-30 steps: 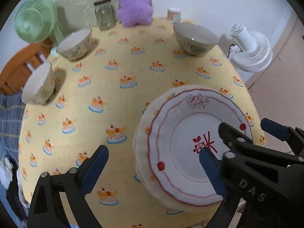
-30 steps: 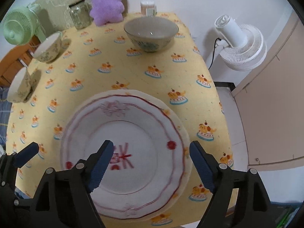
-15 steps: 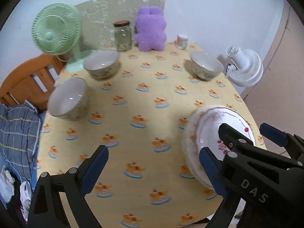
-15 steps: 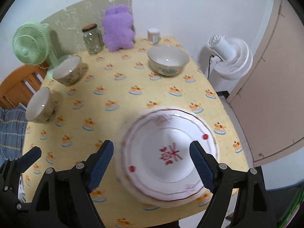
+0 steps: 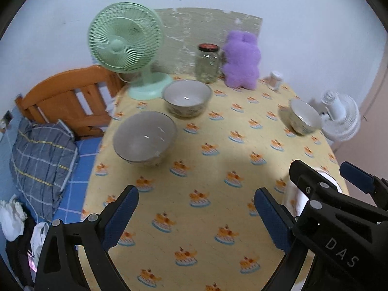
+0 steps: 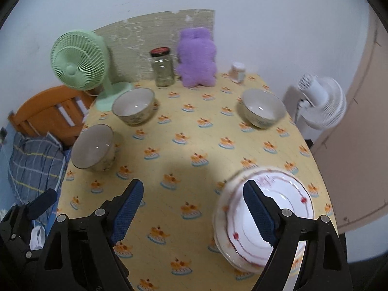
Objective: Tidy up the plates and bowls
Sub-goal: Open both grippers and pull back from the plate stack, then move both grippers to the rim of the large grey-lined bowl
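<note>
Both grippers wide apart, empty, over yellow tablecloth [image 6: 194, 140]; plates stacked at near right edge, three bowls spread out.

L gripper [image 5: 196, 215]: jaws wide, nothing between, touching nothing. R gripper [image 6: 191, 208]: jaws opening, near full spread, nothing clamped; its right finger overlaps the plate stack [image 6: 278, 201] in view only, no grip. Both angled steeply down at table, side by side.
Bowls: near-left bowl [image 6: 93, 148] by table's left edge, mid bowl [image 6: 133, 106] just in front of green fan [image 6: 80, 64], right bowl [image 6: 264, 108] well apart, near white fan [image 6: 320, 101].
Back row: jar [image 6: 162, 66], purple plush [image 6: 197, 57], small cup [image 6: 238, 69].
R view shows whole plate stack w/ red rim pattern. L view has it mostly hidden behind R gripper's body, but shows more of pillow [image 5: 41, 155] & bed frame [image 5: 70, 97].
</note>
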`<state>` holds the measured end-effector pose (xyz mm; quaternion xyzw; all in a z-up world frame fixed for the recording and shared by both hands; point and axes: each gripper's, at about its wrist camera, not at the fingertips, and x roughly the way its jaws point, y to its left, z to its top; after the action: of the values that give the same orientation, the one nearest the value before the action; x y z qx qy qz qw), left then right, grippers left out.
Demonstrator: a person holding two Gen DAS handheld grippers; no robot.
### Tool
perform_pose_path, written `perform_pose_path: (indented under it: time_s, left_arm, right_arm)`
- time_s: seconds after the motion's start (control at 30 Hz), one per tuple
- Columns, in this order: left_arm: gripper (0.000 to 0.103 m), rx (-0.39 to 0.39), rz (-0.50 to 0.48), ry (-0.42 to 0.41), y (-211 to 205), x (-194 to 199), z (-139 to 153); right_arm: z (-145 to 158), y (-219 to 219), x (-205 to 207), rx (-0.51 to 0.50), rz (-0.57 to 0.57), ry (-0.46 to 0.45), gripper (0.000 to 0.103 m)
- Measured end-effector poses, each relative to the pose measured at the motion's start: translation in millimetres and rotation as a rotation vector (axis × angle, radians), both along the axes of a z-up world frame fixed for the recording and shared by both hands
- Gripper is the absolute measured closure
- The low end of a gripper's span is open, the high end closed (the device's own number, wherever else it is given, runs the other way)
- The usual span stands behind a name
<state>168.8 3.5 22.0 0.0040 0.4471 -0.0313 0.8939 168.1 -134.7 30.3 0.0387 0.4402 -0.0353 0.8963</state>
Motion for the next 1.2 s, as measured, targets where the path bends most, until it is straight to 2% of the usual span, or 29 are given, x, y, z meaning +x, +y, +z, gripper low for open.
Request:
perform_pose_path:
  time_s: [0.23,0.37,0.7,0.93,1.03,1.2]
  left_arm:
    - [0.008,0.025,0.089,-0.024,25,20,-4]
    - [0.008,0.033,0.116,-0.023,49,40,-7]
    - [0.015,0.022,0.092,0.0,100,96,-24]
    - [0.031,0.019,0.072,0.031,125,132,-50]
    - [0.035,0.015,0.064,0.039,131,144,-61]
    - [0.052,0.001,0.056,0.066,138,160,-78]
  right_arm:
    - [-5,29,37,-0.016,0.097,-0.006,0.017]
    - [-9,48,56,0.004,0.098,0.003,0.016]
    - [-21,102,103,0.058,0.059,-0.003,0.017]
    - [-40,130,129,0.06,0.017,0.007,0.02]
    - [-50,136,140,0.066,0.004,0.029,0.029]
    - [-69,145,158,0.067,-0.008,0.052,0.042]
